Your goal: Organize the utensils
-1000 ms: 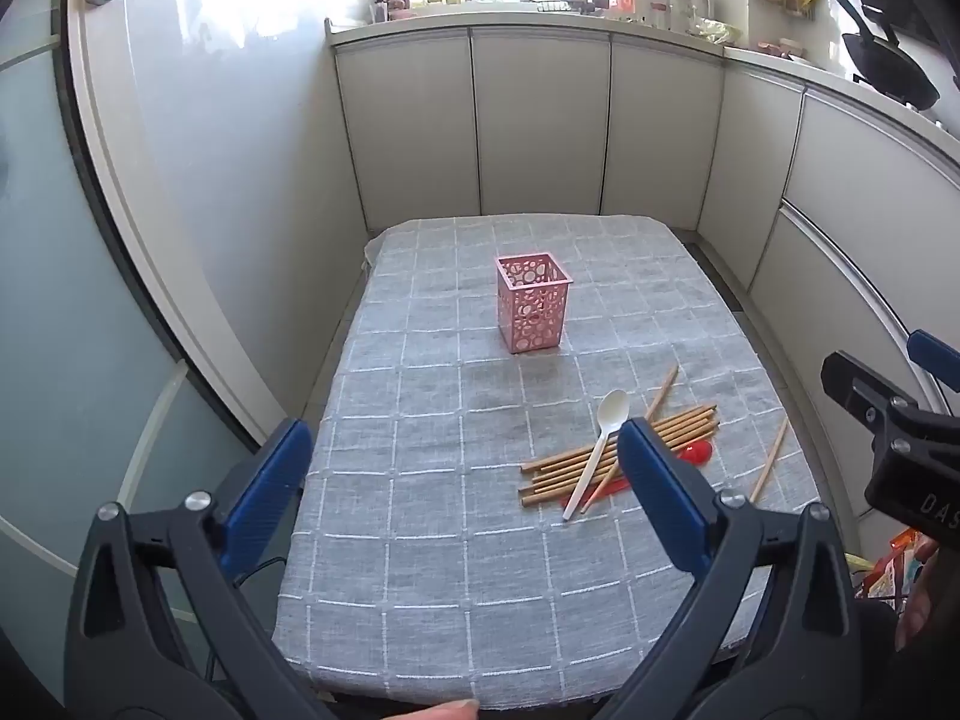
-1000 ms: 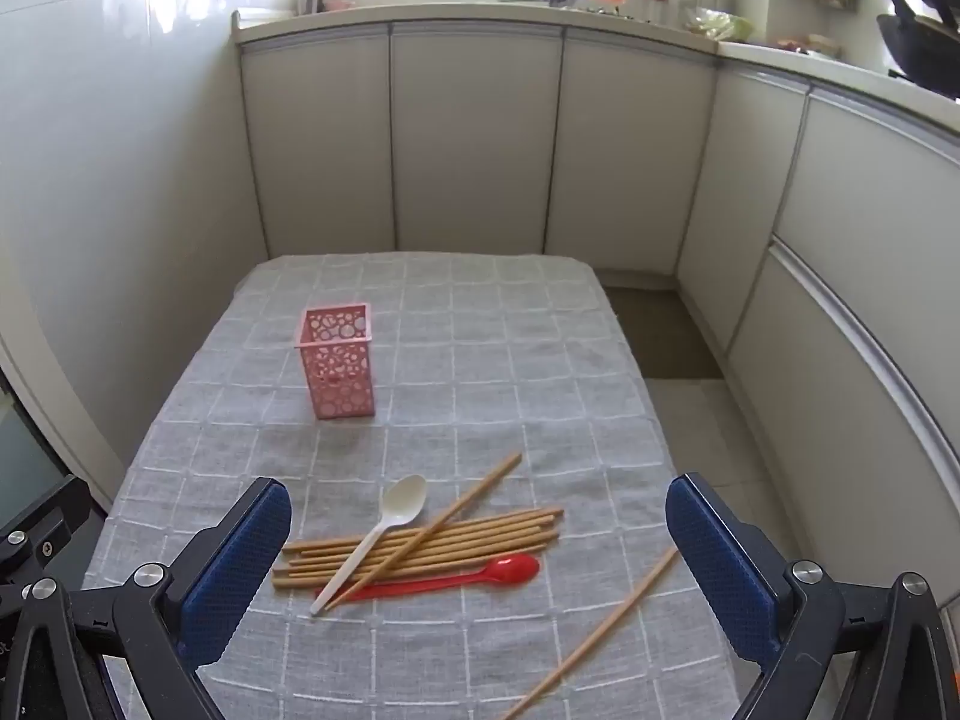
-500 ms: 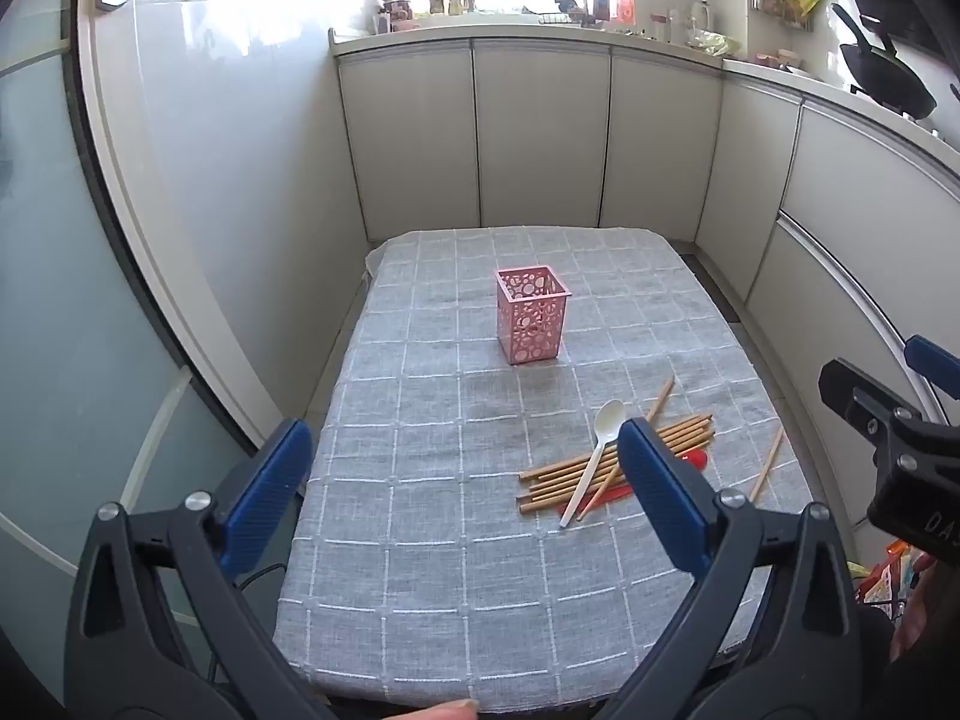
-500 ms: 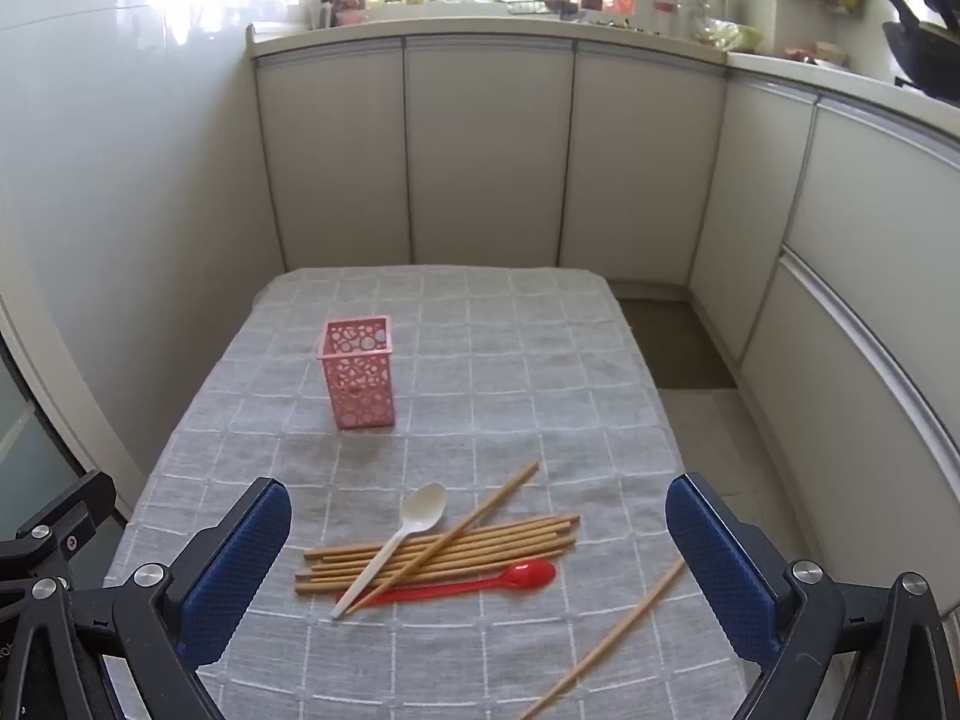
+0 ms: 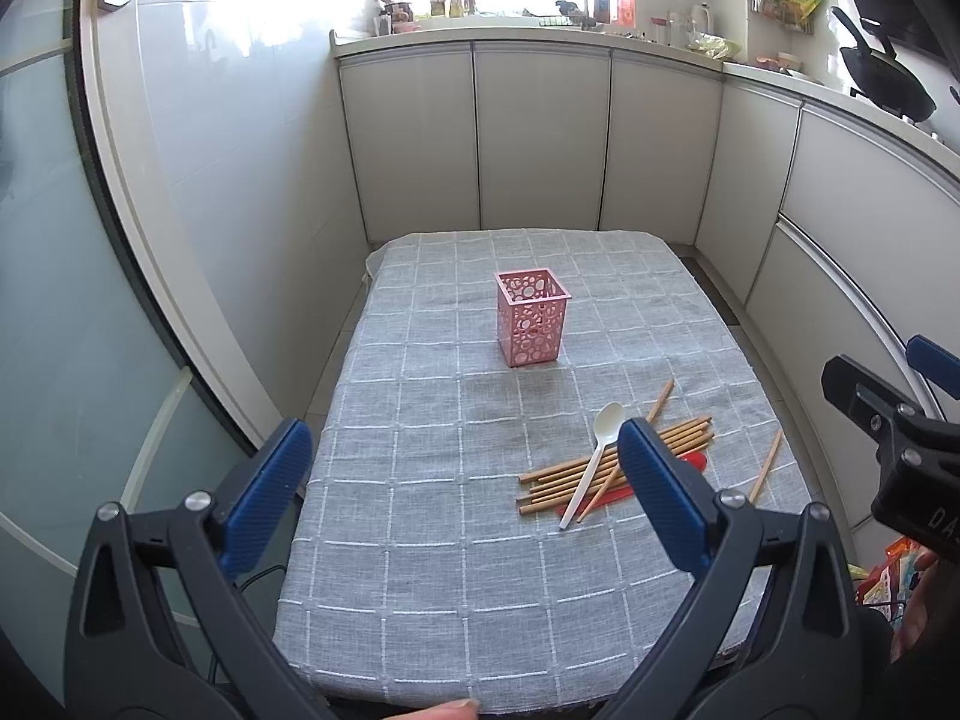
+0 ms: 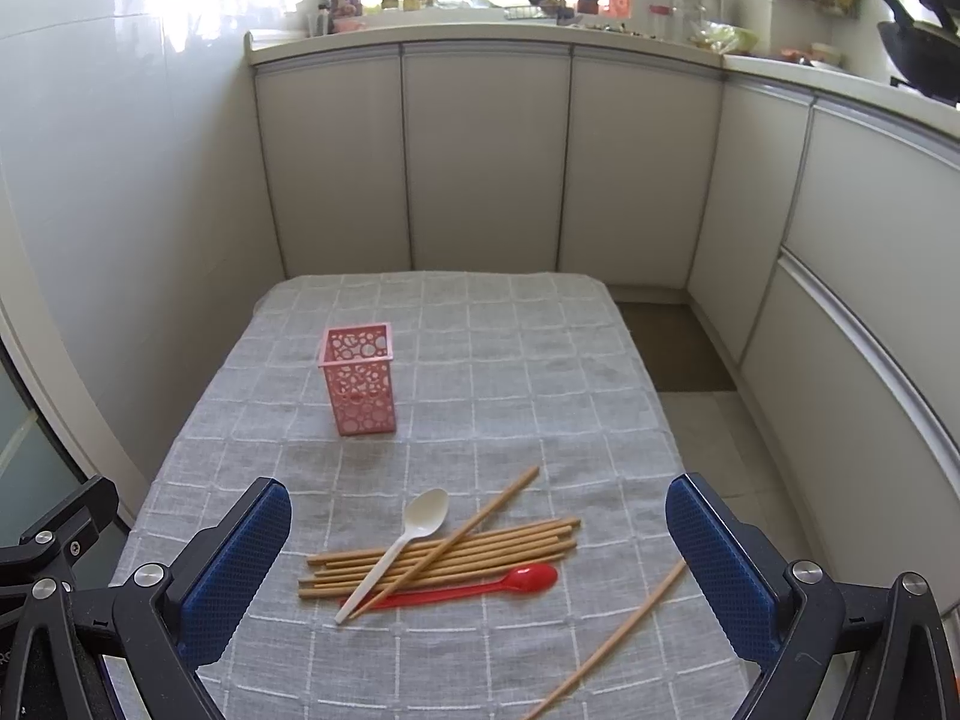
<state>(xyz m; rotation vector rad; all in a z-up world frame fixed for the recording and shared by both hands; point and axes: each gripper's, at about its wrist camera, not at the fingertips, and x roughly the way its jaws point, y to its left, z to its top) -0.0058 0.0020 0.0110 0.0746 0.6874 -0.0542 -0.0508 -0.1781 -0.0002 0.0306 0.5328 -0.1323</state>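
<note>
Both the left gripper (image 5: 462, 483) and right gripper (image 6: 480, 552) have pulled back, wide open and empty, so chopsticks (image 6: 444, 555) and spoons sit lower-centre, pink holder (image 6: 359, 379) unfilled.

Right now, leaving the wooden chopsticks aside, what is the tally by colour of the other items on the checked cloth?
White spoon: 1
Red spoon: 1
Pink holder: 1
Total: 3
</note>
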